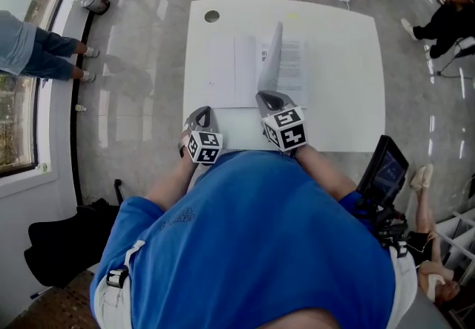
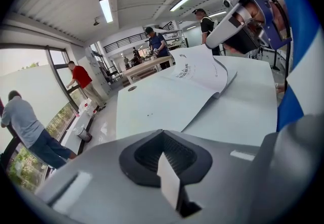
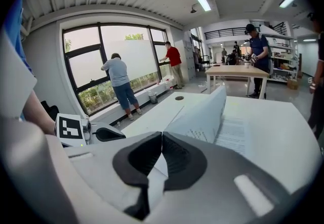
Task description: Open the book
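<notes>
A white book (image 1: pixel 223 71) lies open on the white table (image 1: pixel 349 105), printed text showing on its right side (image 1: pixel 295 67). One page (image 1: pixel 273 49) stands upright over the spine. My right gripper (image 1: pixel 267 99) is shut on that page's near edge; in the right gripper view the sheet (image 3: pixel 200 114) runs from the closed jaws (image 3: pixel 161 137) up to the book. My left gripper (image 1: pixel 201 116) hovers at the table's front edge, left of the book, jaws together and apart from it. From the left gripper view (image 2: pixel 164 134) the flat left page (image 2: pixel 162 101) and the lifted page (image 2: pixel 202 69) are visible.
A round grommet hole (image 1: pixel 212 16) sits at the table's far left corner. A dark tablet on a stand (image 1: pixel 384 170) is at my right, a black bag (image 1: pixel 59 246) on the floor at my left. People stand by the window (image 1: pixel 33 53) and at the far right (image 1: pixel 445 23).
</notes>
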Demonstrator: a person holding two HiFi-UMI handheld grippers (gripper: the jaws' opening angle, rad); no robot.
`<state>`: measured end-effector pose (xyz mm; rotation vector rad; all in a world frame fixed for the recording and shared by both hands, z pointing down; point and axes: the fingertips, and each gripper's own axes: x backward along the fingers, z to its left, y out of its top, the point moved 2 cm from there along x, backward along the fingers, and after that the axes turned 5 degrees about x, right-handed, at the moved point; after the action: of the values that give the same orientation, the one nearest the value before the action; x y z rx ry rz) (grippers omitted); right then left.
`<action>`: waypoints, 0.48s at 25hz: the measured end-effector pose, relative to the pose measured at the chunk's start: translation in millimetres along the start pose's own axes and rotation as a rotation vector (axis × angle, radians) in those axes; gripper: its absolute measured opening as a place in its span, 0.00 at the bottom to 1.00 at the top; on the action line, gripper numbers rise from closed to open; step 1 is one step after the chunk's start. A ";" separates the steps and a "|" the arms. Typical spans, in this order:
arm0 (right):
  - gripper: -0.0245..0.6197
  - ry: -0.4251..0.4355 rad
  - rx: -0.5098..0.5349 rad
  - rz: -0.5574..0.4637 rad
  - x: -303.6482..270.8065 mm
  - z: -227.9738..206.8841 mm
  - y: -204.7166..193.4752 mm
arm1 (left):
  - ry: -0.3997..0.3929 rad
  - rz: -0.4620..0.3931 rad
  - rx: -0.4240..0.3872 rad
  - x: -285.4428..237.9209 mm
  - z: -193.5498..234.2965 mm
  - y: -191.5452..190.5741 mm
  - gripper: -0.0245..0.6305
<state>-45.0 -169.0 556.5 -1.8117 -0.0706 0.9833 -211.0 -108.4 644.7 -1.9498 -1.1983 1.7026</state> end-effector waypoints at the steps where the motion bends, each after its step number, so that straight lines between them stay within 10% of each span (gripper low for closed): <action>1: 0.05 0.012 0.010 0.001 -3.1 4.0 2.1 | 0.007 0.003 0.007 1.9 2.0 -2.4 0.05; 12: 0.05 0.106 0.069 0.018 -30.9 47.1 17.7 | 0.059 0.030 0.059 27.2 26.4 -25.8 0.05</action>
<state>-102.7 -156.3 554.0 -1.8011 0.0450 0.8899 -246.5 -80.5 637.0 -1.9784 -1.0908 1.6635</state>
